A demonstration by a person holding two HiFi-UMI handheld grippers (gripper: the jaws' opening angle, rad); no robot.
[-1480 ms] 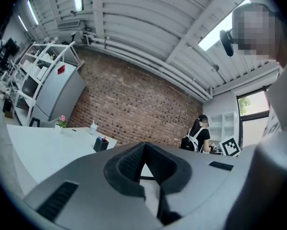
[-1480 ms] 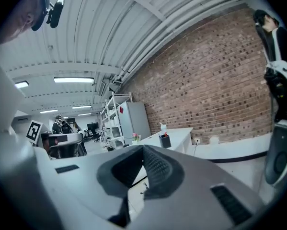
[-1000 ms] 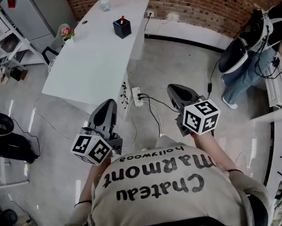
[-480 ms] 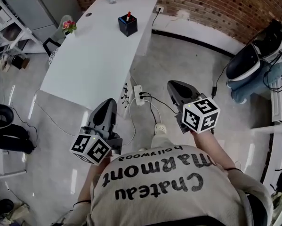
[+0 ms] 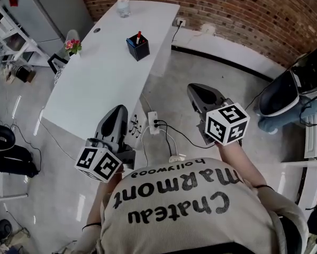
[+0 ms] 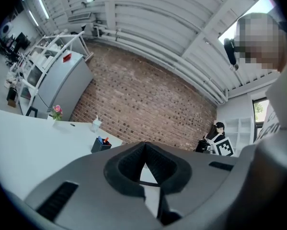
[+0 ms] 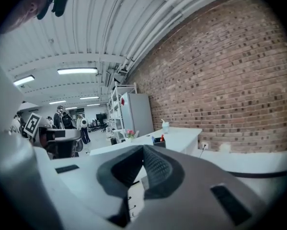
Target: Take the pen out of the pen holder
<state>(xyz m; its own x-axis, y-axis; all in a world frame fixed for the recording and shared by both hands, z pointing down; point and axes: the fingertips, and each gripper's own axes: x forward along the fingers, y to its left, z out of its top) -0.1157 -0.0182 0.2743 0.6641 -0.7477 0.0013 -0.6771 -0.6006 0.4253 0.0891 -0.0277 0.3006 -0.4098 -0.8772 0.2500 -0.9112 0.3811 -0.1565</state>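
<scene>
A dark pen holder (image 5: 137, 47) stands on the far half of a long white table (image 5: 94, 83). A red-capped pen (image 5: 138, 35) sticks up out of it. The holder also shows small and far off in the left gripper view (image 6: 101, 144) and in the right gripper view (image 7: 158, 142). My left gripper (image 5: 118, 110) is held over the floor just short of the table's near end, shut and empty. My right gripper (image 5: 197, 89) is over the floor to the right of the table, also shut with nothing in it. Both point toward the brick wall.
A small flower vase (image 5: 73, 44) stands at the table's left edge and a clear cup (image 5: 124, 7) at its far end. A power strip (image 5: 154, 121) with cables lies on the floor between the grippers. Shelves (image 5: 10, 41) stand left; a dark scooter (image 5: 285, 91) is at the right.
Both grippers and the person have moved forward toward the table, whose near end now lies closer to the left gripper. Both jaws stayed shut.
</scene>
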